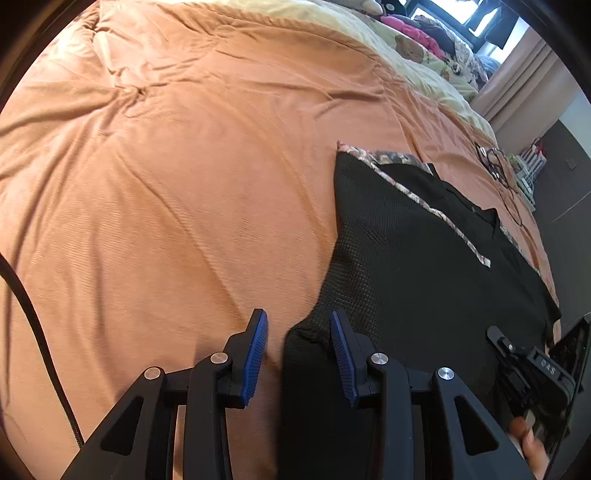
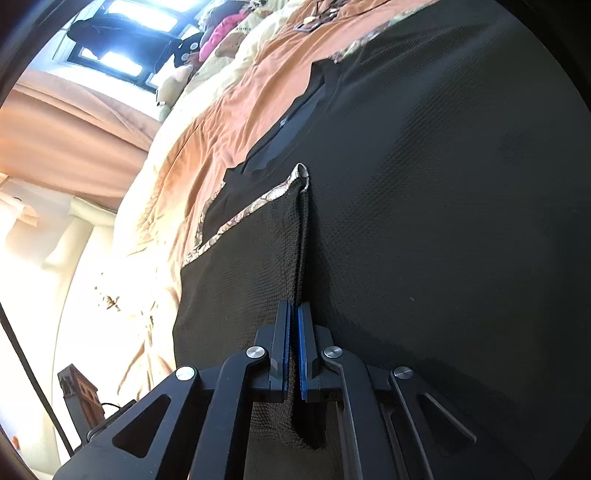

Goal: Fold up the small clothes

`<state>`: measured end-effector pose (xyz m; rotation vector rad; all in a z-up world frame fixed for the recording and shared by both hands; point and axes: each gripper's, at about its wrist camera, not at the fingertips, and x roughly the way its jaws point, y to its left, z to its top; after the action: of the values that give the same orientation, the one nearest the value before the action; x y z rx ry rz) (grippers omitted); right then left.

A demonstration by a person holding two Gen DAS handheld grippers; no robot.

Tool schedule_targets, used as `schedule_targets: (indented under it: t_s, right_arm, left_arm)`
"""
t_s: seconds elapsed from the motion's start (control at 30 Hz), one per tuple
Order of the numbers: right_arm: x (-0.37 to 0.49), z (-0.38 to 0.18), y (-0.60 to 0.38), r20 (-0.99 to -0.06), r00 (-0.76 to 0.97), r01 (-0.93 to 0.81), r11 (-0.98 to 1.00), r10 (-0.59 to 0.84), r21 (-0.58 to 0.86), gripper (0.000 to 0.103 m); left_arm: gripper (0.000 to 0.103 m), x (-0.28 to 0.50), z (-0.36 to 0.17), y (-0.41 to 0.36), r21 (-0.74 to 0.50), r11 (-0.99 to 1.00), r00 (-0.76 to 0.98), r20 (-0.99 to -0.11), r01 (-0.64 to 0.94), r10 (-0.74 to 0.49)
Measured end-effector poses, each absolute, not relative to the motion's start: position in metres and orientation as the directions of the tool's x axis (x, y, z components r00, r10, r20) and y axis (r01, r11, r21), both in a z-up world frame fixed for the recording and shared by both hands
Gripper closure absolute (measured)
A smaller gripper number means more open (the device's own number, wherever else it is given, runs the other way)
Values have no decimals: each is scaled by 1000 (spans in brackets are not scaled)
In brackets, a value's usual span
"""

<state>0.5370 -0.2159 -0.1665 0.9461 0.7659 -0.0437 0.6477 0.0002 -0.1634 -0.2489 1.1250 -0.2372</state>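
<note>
While one black garment [image 1: 424, 258] lies at the bed's [image 1: 166, 166] edge, the right gripper [image 2: 294, 314] pinches its fold; the left gripper [image 1: 299, 325] stands spread, seemingly over its hem.

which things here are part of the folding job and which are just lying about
Job: black waffle-knit garment with floral trim; left gripper; right gripper.

Lying about: tangled dark cable on the orange bedspread; pink clothes pile; stuffed toy.

Right gripper [image 2: 294, 314] jaws pinch a raised fold of the black garment [image 2: 424, 184]; orange bedspread [image 2: 240, 110] beyond.
</note>
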Motion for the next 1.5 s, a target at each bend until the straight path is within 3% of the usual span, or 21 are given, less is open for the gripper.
schedule_targets:
  t_s: [0.47,0.73,1.0,1.03,1.1,1.13,1.17,1.37,1.5]
  right_arm:
    - [547,-168,-207,-629,741,384,619,235,685,103]
    - [548,-170,-208,-626,733,358,631,268,689,103]
    - [547,-166,-222,-619,733,363,607,283,707,101]
    - [546,-162,-222,-617,738,360,615,272,702,98]
    - [541,-157,-221,-608,749,349,623,264,700,69]
    - [537,-154,-219,-596,758,340,620,264,707,41]
    - [532,-152,-220,-585,768,334,615,262,714,33]
    - [499,-145,-228,-565,769,303,608,298,734,33]
    - [483,-140,-238,-550,760,276,595,345,755,33]
  left_arm:
    - [66,655,-178,-8,-281,959,414,-871,21,-265]
    - [80,651,-178,-7,-230,973,419,-881,25,-219]
    - [81,642,-167,-4,-231,973,419,-880,31,-222]
    - [81,639,-164,-2,-231,972,427,-876,32,-222]
    - [81,635,-159,1,-225,974,431,-877,27,-214]
    - [81,632,-158,4,-230,973,429,-877,23,-217]
    - [81,629,-156,6,-237,971,429,-875,20,-222]
    - [79,605,-135,17,-269,963,449,-859,11,-245]
    - [65,581,-120,20,-298,955,471,-842,0,-263]
